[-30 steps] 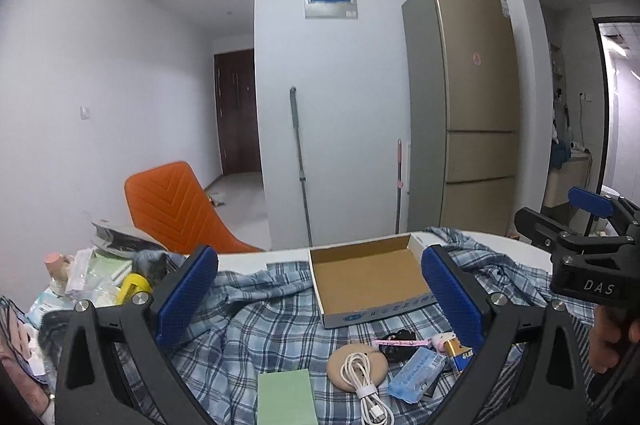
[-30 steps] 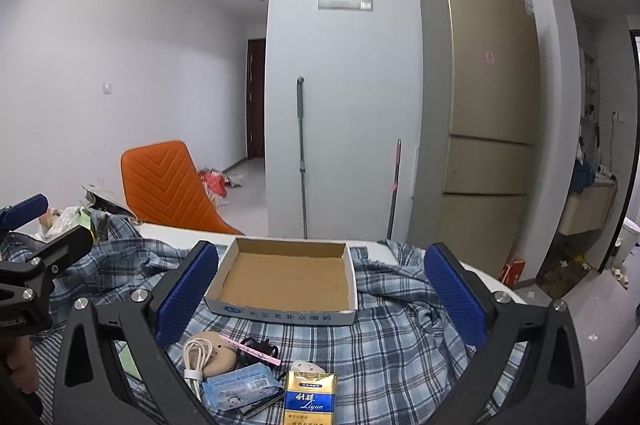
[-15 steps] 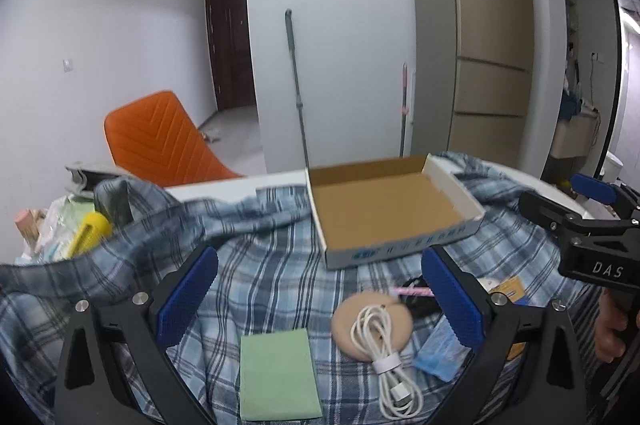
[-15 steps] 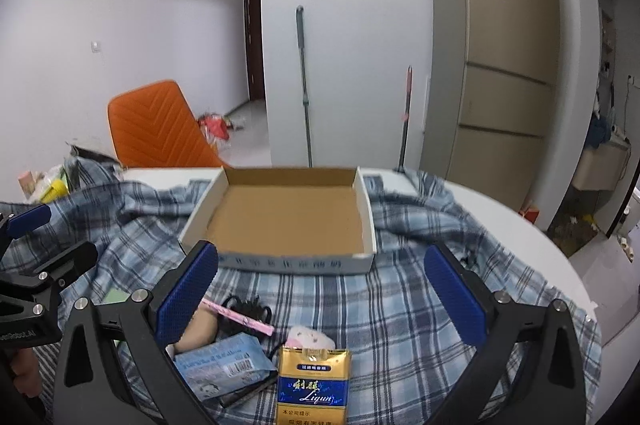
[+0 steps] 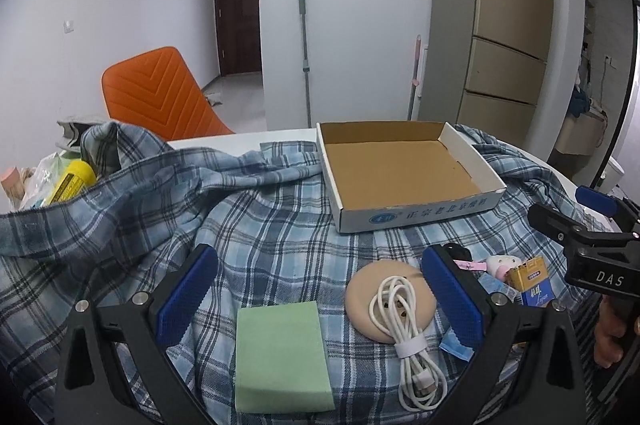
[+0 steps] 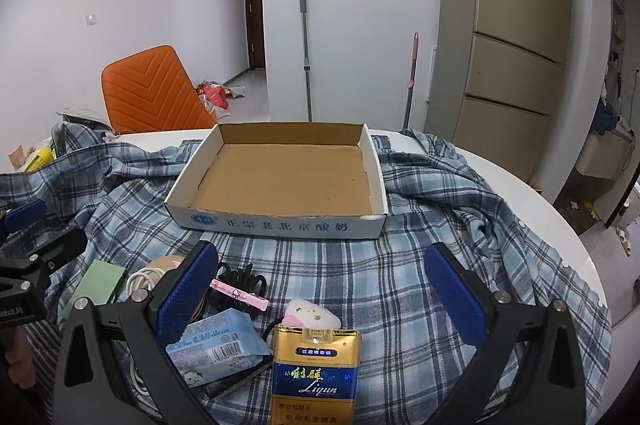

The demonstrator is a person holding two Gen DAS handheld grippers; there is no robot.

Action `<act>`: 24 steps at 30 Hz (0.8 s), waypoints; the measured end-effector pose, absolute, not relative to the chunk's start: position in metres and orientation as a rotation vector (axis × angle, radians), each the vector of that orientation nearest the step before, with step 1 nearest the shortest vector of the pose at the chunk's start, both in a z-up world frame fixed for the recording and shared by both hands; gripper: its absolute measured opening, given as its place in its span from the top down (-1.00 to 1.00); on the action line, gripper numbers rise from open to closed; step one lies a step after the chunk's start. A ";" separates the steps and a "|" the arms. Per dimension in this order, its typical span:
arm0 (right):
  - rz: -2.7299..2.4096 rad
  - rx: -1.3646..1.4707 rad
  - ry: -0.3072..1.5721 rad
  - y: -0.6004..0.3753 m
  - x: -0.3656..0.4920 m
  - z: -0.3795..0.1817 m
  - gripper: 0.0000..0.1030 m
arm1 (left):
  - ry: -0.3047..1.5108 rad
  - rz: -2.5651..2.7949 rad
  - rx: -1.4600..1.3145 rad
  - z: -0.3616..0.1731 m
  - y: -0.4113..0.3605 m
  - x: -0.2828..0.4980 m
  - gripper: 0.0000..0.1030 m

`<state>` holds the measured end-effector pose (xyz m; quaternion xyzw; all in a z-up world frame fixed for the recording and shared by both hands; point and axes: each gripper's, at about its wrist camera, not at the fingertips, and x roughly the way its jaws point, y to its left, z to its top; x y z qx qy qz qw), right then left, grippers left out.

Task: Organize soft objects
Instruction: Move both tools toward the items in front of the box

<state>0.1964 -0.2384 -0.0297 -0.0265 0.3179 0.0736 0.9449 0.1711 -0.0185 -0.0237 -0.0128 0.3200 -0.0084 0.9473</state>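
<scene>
An empty cardboard tray [image 5: 404, 167] [image 6: 280, 177] sits on a blue plaid shirt [image 5: 248, 221] [image 6: 432, 225] spread over the table. In front of it lie a green sponge [image 5: 282, 353], a beige round pad [image 5: 362, 299] with a coiled white cable [image 5: 404, 329] on top, a blue tissue packet [image 6: 218, 349], a pink clip [image 6: 240, 295], a small white-pink toy [image 6: 310, 315] and a gold-blue cigarette pack [image 6: 314, 369]. My left gripper [image 5: 320, 301] hangs open above the sponge and pad. My right gripper [image 6: 320, 301] is open over the pack and toy.
An orange chair [image 5: 160, 97] stands behind the table's left. A yellow bottle [image 5: 70, 181] and clutter lie at the far left edge. A fridge [image 5: 504, 37] and two mop handles stand behind. A hand [image 5: 608, 333] holds the right gripper's grip.
Both cameras have tilted down and moved closer to the table, so the tray and small objects fill more of the view. Both grippers stay open and nothing on the table has moved.
</scene>
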 end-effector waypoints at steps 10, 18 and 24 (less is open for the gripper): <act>0.175 -0.075 0.623 -0.229 0.186 -0.013 -1.00 | 0.646 -0.002 -0.020 0.000 -0.006 0.153 -1.00; 0.201 -0.087 0.544 -0.227 0.157 0.008 -1.00 | 0.554 0.026 -0.016 0.025 -0.006 0.112 -1.00; 0.216 -0.054 0.542 -0.232 0.147 0.010 -1.00 | 0.547 0.070 -0.006 0.036 -0.012 0.091 -1.00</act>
